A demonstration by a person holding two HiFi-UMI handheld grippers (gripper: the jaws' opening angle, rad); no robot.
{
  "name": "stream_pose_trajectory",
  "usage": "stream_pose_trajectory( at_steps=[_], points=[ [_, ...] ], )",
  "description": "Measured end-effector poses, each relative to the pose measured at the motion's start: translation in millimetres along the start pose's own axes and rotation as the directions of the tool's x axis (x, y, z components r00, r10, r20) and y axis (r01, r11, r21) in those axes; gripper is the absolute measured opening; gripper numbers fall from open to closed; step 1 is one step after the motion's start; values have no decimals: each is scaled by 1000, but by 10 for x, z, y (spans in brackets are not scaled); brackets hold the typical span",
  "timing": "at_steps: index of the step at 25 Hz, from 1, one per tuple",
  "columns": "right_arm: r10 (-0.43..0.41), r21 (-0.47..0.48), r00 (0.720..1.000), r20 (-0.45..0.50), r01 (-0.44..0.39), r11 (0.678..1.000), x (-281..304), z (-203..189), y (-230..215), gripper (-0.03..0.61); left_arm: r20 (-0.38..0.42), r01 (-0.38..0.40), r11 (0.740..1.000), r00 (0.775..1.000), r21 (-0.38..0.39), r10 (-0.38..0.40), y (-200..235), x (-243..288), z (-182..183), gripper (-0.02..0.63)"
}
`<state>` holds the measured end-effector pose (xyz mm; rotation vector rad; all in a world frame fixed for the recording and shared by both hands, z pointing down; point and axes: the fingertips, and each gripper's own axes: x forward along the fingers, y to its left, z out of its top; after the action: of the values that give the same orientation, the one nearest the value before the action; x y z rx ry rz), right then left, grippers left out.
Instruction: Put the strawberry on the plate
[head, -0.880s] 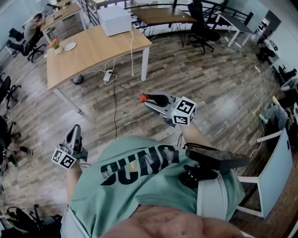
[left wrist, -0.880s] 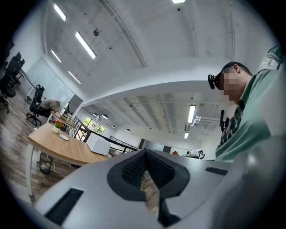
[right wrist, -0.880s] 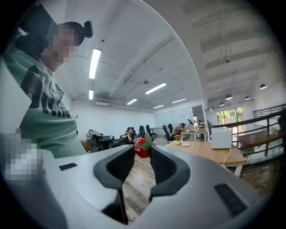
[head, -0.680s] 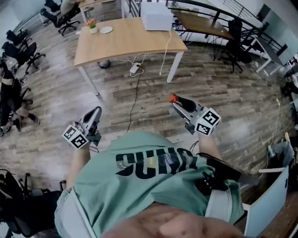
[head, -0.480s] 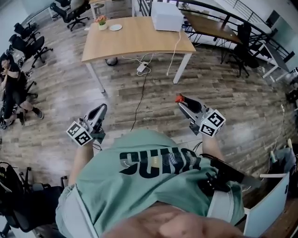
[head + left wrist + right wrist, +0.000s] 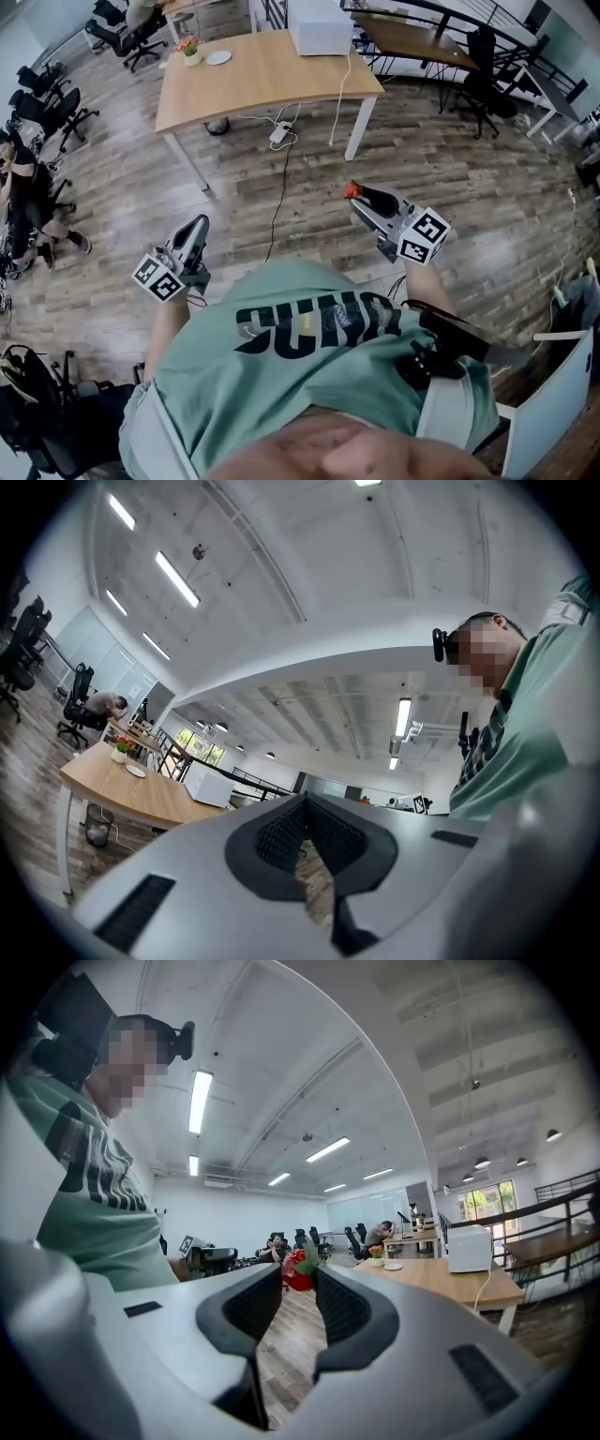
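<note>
The strawberry [image 6: 352,191] sits pinched at the tips of the right gripper [image 6: 361,195], in the air above the floor, well short of the table [image 6: 262,80]; the right gripper view shows the pads closed on its sides, and they cover part of the fruit. It is gripped the same way as in the earlier frames. What has changed is the head view, which has swung so that the table now lies ahead of both grippers rather than off to the upper left. The left gripper [image 6: 195,228] hangs level with the right one, equally far from the table, its jaws together with nothing between them. The plate [image 6: 217,58] lies at the table's far left corner, just beside a flowerpot [image 6: 190,47]; it is too small to show any detail. A white box [image 6: 319,26] at the table's far right corner is cut off by the frame's top edge. There is one strawberry, one plate, one flowerpot, one box and two grippers.
</note>
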<state>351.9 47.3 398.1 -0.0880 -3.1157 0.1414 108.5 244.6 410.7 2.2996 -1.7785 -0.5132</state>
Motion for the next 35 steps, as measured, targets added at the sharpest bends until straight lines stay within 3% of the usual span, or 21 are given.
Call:
stream_pose_trajectory(
  at_steps=[10, 24, 35],
  points=[
    [-30, 52, 999, 24, 29, 998, -387, -10, -218, 124, -21, 23, 1000, 1000, 8, -23, -257, 340, -80, 5],
    [-15, 119, 998, 61, 7, 993, -1075, -235, -675, 124, -82, 24, 1000, 996, 14, -22, -812, 974, -435, 5],
    [-4, 151, 999, 54, -5, 989, -1050, -398, -799, 123, -114, 21, 1000, 993, 1, -21, -820, 1047, -578, 5]
  ],
)
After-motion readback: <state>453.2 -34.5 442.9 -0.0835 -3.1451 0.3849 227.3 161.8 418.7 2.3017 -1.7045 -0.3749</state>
